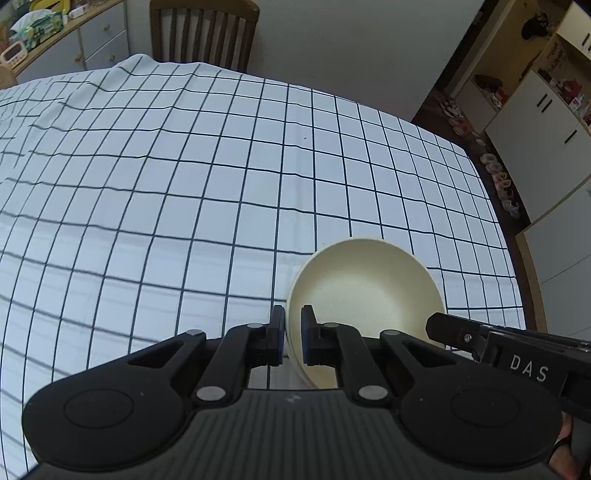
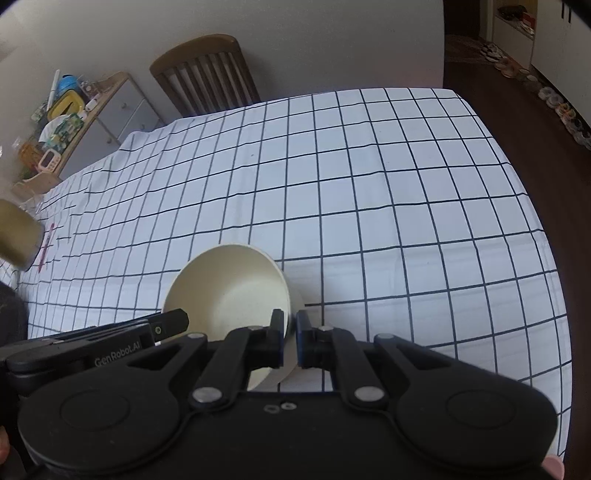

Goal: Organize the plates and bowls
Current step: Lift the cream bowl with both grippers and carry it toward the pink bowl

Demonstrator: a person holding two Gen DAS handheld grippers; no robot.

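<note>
A cream bowl (image 1: pixel 369 291) is held tilted above the checked tablecloth (image 1: pixel 184 184). My left gripper (image 1: pixel 293 332) is shut on the bowl's left rim. My right gripper (image 2: pixel 290 338) is shut on the bowl's (image 2: pixel 229 291) right rim. The right gripper's body also shows at the lower right of the left wrist view (image 1: pixel 498 347). The left gripper's body shows at the lower left of the right wrist view (image 2: pixel 110 343). In the right wrist view a second cream wall shows under the bowl's rim; I cannot tell if it is another bowl.
A wooden chair (image 1: pixel 203 33) stands at the table's far side. A sideboard (image 2: pixel 92 118) with clutter is at the far left. An olive-coloured round object (image 2: pixel 18 236) sits at the left edge. Shoes (image 1: pixel 502 181) line the dark floor by white cabinets (image 1: pixel 546 129) on the right.
</note>
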